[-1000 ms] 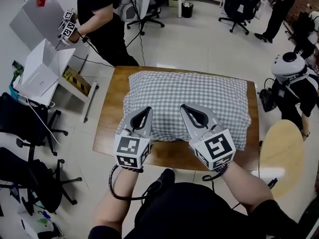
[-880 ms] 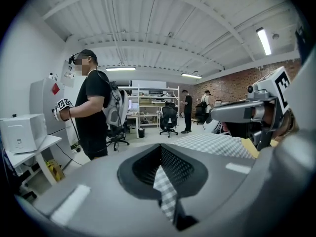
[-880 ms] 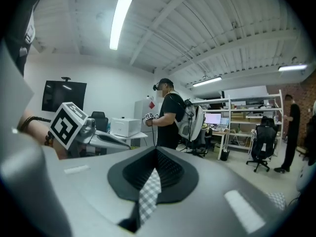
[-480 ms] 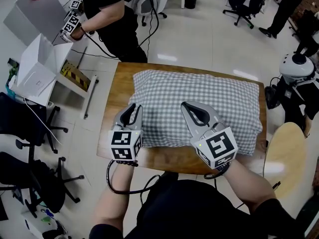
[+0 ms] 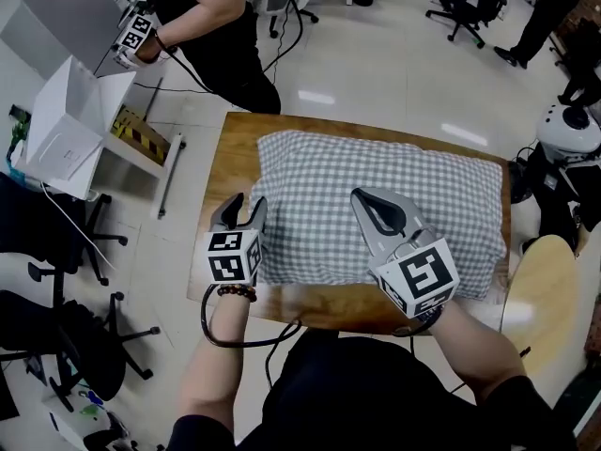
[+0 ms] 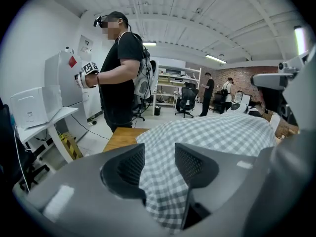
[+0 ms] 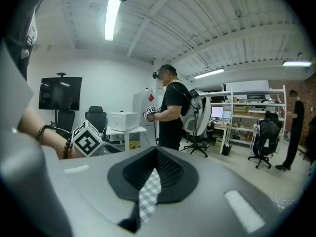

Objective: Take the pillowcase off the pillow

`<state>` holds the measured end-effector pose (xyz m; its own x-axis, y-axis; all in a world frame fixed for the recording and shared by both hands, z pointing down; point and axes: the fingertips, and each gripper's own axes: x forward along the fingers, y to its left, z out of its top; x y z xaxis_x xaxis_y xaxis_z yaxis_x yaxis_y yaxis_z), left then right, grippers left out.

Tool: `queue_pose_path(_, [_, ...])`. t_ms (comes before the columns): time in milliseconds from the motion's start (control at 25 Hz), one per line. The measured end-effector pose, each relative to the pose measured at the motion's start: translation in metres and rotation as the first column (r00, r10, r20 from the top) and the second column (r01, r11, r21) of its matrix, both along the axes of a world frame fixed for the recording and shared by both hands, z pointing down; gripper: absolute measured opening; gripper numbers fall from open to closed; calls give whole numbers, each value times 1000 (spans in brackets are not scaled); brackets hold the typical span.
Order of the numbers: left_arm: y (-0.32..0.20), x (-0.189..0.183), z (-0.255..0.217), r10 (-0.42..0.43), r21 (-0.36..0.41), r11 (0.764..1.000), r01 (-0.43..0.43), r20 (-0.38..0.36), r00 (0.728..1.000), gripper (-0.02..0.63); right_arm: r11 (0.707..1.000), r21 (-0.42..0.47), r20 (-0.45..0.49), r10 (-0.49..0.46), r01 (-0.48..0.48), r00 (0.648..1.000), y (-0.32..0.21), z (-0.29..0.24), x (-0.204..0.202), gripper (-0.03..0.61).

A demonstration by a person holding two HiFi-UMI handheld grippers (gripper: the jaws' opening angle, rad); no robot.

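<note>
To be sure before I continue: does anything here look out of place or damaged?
Nothing stands out. The pillow lies flat on the wooden table; the shut right gripper pinches a fold of its checked pillowcase.

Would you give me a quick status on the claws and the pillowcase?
Left claw: jaws just opened wider, pillowcase between them, not gripped. Right claw shut on pillowcase. Not yet off. Nothing blocking.

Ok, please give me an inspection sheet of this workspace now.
Surface: brown wooden table, bare along its edges.
Job's things: grey-and-white checked pillowcase, not yet taken off, lying flat.
Clutter: nothing seen.
Grippers: left gripper open, jaws just opening, checked fabric between them unpinched; right gripper shut on a pillowcase fold.
Cables: black cable looping below the left wrist.
Surroundings: person in black, white boxes, black office chairs.
</note>
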<state>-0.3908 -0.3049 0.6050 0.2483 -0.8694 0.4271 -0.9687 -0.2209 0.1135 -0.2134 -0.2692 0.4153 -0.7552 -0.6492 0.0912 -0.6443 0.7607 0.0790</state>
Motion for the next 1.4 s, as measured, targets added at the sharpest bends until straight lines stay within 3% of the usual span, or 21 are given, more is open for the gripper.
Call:
queue_pose_path(480, [-48, -30, 103, -12, -248, 969, 0, -44, 999, 234, 999, -21, -14, 41, -41, 999, -42, 9, -11, 0])
queue_pose_path(880, [-60, -27, 157, -10, -378, 925, -38, -126, 992, 230, 996, -35, -9, 79, -79, 997, -59, 22, -8, 0])
queue_pose_path(1160, [-62, -28, 165, -10, -372, 928, -32, -110, 994, 28, 994, -37, -4, 102, -103, 995, -65, 32, 0, 1])
queue_pose_path(1400, [-58, -29, 150, -3, -346, 938, -29, -92, 996, 8, 992, -30, 1, 120, -119, 993, -61, 25, 7, 0])
